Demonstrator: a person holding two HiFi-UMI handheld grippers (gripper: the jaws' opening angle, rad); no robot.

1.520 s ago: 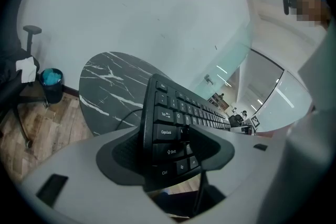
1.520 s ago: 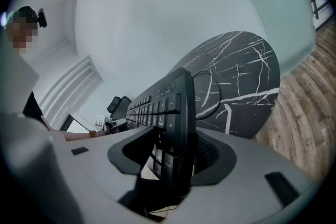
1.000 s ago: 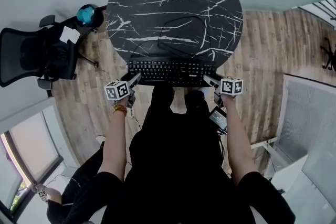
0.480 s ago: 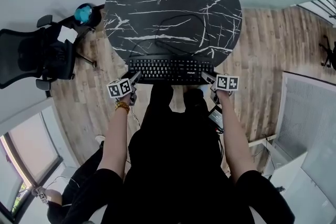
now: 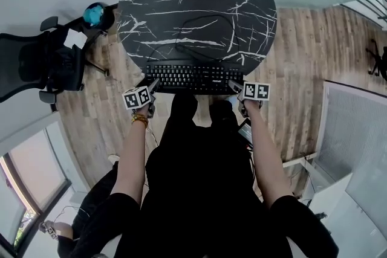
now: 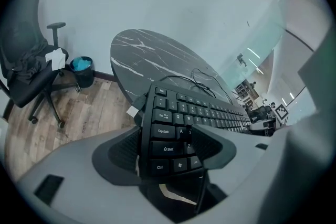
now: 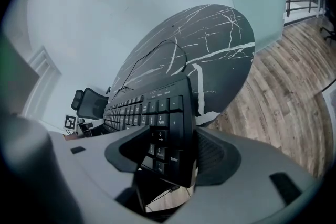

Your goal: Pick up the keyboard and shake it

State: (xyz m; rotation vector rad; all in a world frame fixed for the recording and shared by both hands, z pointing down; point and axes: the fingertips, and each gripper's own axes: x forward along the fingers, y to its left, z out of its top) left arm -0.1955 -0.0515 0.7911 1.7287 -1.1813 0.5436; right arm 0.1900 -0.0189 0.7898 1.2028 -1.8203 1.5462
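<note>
A black keyboard (image 5: 193, 77) lies along the near edge of the round black marble table (image 5: 193, 3). My left gripper (image 5: 152, 85) is at its left end and my right gripper (image 5: 234, 86) at its right end. In the left gripper view the Ctrl and Shift end of the keyboard (image 6: 173, 128) sits between the jaws of the left gripper (image 6: 165, 136). In the right gripper view the number-pad end (image 7: 163, 113) sits between the jaws of the right gripper (image 7: 170, 147). Both pairs of jaws have just been opening and stand wide around the keyboard.
The keyboard's cable (image 5: 199, 39) loops over the table top. A black office chair (image 5: 36, 63) and a bin with a blue liner (image 5: 95, 14) stand at the left. Wooden floor surrounds the table, and a glass partition (image 5: 363, 148) runs along the right.
Both grippers have tilted and drawn slightly closer to the keyboard's ends. The keyboard stays at the table's near edge. The head view has shifted a little.
</note>
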